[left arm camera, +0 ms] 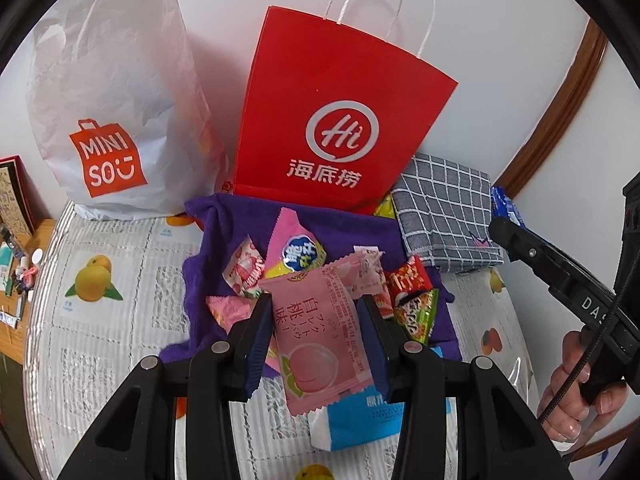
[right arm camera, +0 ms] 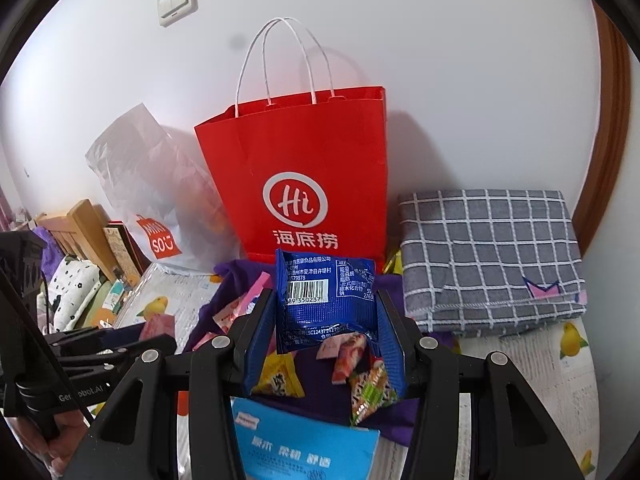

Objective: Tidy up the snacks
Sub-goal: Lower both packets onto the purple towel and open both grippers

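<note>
The pink peach snack packet (left arm camera: 318,336) sits clamped between the fingers of the left gripper (left arm camera: 316,320), its top sticking up past the tips and its lower end hanging below the blue pads. Over on the other side, the blue snack packet (right arm camera: 324,300) is pinched the same way between the fingers of the right gripper (right arm camera: 322,312), barcode side facing the camera, crumpled at the bottom.

Below both packets lies the snack pile (left arm camera: 408,300): small pink, red and green wrappers scattered on a purple cloth (left arm camera: 320,224). A blue-and-white tissue pack (right arm camera: 304,444) lies just in front of the cloth. Behind the pile stands a red paper bag (right arm camera: 304,160), upright, white handles up, mouth open. A white plastic bag (left arm camera: 108,92) stands to its left and a folded grey checked cloth (right arm camera: 492,252) lies to its right.

All of it rests on a surface (left arm camera: 120,320) covered with a fruit-printed sheet, set against a white wall (right arm camera: 440,40) with a light switch (right arm camera: 177,0).

A hand (left arm camera: 576,396) holding the right gripper is cut off at the frame edge. What is inside the red bag is hidden.
</note>
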Available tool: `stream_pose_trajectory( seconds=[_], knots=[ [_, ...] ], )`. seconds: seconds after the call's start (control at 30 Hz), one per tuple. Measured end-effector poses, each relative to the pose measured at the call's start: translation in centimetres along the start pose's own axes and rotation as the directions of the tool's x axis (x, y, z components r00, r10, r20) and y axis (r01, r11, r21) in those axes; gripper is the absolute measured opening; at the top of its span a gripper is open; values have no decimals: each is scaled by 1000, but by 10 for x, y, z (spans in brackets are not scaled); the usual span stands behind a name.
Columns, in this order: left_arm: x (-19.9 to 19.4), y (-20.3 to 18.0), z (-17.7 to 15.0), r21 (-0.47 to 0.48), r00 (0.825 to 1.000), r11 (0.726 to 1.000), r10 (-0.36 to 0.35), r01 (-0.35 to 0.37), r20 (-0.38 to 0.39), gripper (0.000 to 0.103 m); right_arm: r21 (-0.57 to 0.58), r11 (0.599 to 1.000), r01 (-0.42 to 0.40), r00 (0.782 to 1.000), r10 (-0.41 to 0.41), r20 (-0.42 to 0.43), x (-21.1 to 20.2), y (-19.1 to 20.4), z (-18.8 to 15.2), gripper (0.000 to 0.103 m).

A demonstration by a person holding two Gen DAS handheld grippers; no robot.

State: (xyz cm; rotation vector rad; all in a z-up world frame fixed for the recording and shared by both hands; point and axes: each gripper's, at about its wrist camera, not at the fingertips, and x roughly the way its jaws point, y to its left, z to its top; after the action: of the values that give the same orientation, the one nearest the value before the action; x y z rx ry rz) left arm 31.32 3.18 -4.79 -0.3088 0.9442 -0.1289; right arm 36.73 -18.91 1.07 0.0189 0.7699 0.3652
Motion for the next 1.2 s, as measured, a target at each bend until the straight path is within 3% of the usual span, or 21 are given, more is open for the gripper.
stream_pose_trajectory(
  seconds=[0.57, 1.2],
  knots=[
    [47, 36, 30, -71, 999, 997, 28, -30, -22, 40, 27, 999, 16, 987, -12, -162, 84, -21, -11, 49],
    [88, 53, 24, -111, 995, 993, 19, -30, -94, 40, 7, 999, 38, 944, -34, -330, 140, -28, -36, 49]
  ],
)
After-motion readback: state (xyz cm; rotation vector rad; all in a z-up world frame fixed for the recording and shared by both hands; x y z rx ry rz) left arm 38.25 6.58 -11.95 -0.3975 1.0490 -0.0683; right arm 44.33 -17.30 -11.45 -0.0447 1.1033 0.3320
